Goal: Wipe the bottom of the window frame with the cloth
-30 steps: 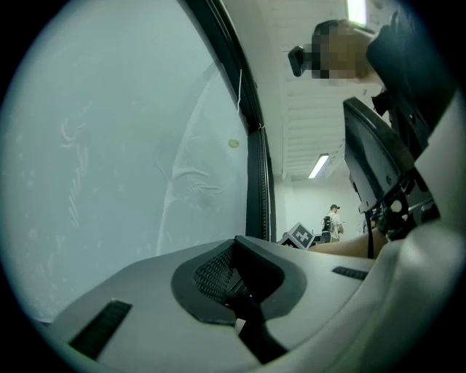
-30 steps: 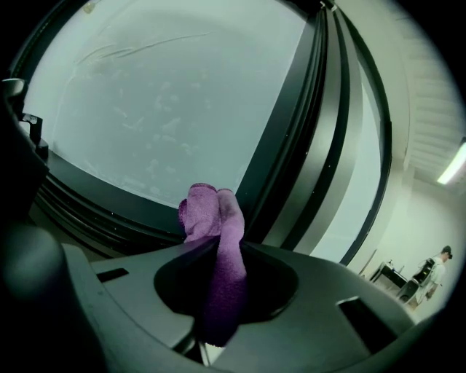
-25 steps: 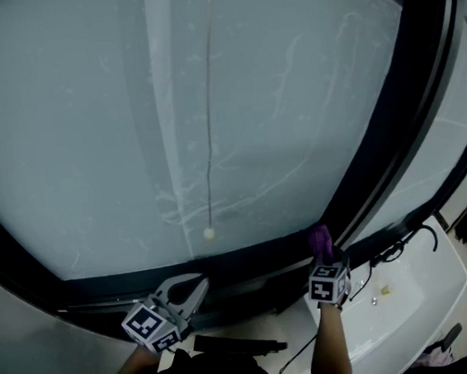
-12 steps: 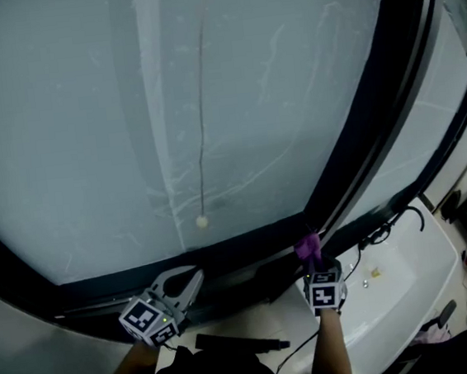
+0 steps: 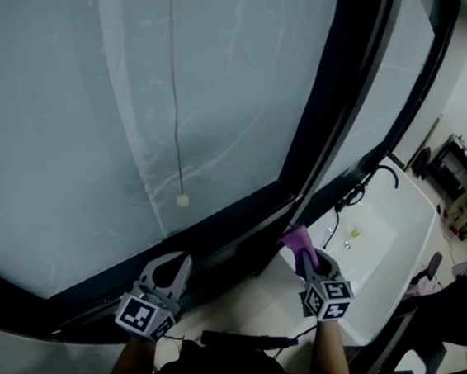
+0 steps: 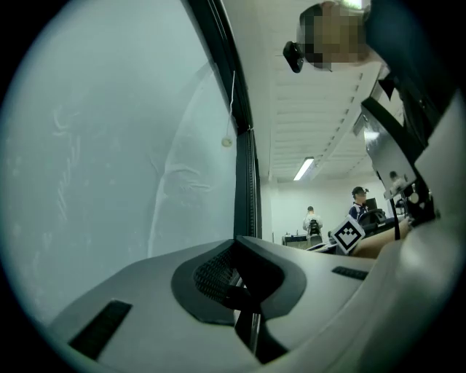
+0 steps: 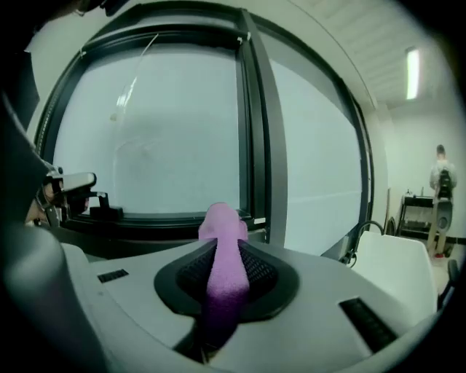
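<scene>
Purple fleecy cloth (image 7: 224, 233): lower end hidden between the closed jaws of the right gripper (image 7: 218, 280). Dark bottom window frame (image 5: 222, 235): both ends cut off by the head view's edges. Thin hanging cord with pale bead (image 5: 177, 105): upper end cannot be made out. Distant standing person (image 6: 311, 218): too small to tell. Dark gear at right edge (image 5: 456, 175): dim, partly cropped.

We seem to be in a lab or office workroom. In the head view a large frosted window (image 5: 85, 115) in a dark frame (image 5: 346, 70) fills ten to one o'clock. At four o'clock stands a white table (image 5: 396, 231) with black cables (image 5: 352, 196) at its edge. In the left gripper view, at three o'clock, people (image 6: 311, 218) stand among desks under a ceiling strip light (image 6: 304, 168).
</scene>
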`<state>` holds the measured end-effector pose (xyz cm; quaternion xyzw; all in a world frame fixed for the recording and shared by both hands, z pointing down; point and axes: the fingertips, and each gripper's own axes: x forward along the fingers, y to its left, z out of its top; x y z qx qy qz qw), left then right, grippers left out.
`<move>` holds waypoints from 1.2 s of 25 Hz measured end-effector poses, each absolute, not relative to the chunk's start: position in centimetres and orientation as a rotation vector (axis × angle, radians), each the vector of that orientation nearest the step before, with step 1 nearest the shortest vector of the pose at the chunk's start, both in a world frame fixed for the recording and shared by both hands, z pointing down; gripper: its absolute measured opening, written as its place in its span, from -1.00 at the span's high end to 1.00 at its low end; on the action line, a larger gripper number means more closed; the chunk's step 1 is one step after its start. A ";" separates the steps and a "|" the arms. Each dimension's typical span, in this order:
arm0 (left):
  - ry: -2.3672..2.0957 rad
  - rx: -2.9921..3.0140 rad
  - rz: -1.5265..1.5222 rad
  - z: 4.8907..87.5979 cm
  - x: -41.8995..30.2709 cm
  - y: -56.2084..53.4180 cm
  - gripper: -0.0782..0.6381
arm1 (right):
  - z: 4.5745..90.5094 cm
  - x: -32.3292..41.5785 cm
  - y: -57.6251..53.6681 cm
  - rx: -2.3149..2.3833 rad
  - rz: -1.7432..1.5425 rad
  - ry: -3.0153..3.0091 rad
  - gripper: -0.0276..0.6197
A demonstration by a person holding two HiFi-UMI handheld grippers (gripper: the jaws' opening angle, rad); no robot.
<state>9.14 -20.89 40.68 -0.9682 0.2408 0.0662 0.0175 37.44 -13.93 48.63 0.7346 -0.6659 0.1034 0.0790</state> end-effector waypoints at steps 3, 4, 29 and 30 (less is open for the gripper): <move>0.706 -3.066 0.238 40.6 9.0 -20.6 0.78 | 46.9 35.0 -11.5 2.221 0.251 -2.081 0.71; 0.698 -3.081 0.232 40.7 9.0 -20.4 0.78 | 46.3 34.2 -10.8 2.223 0.223 -2.108 0.71; 0.733 -2.964 0.355 36.5 11.6 -14.6 0.78 | 40.8 32.8 -9.4 2.024 -0.047 -2.479 0.73; 0.721 -2.958 0.355 36.4 11.8 -14.2 0.78 | 40.8 32.7 -9.4 2.013 -0.051 -2.488 0.73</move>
